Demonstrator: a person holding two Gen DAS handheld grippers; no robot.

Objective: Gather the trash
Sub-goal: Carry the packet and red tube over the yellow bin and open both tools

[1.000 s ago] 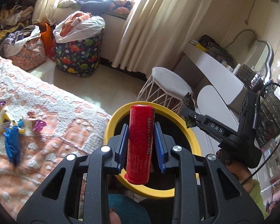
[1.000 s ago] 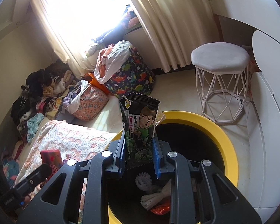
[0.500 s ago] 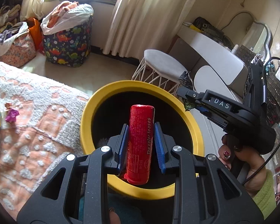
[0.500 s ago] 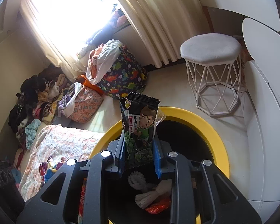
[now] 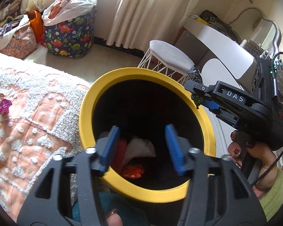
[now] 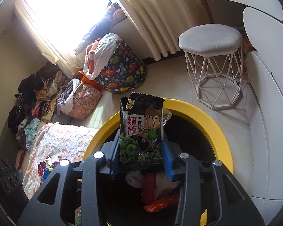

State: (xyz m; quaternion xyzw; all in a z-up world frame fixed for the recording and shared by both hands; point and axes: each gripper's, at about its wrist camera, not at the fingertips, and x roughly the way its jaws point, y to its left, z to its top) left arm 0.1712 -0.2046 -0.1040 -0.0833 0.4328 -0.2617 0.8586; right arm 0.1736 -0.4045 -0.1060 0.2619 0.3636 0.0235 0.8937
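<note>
Where jaws part: crinkled wrapper [image 6: 141, 131]; round bin [image 5: 88, 103]

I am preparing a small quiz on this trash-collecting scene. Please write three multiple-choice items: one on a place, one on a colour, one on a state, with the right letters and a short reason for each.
1. Where is the red tube?
A. Inside the bin
B. On the stool
C. On the blanket

2. What colour is the rim of the bin?
A. White
B. Yellow
C. Green

3. What is between the fingers of the right gripper?
A. Nothing
B. An orange bag
C. A dark snack packet

Answers:
1 A: the red tube lies down in the bin beside white trash, below the left gripper, whose jaws are opening with nothing between them.
2 B: the ring around the black inside is yellow in both views.
3 C: the snack packet stands upright between the fingers of the right gripper, whose jaws are opening above the bin.
</note>
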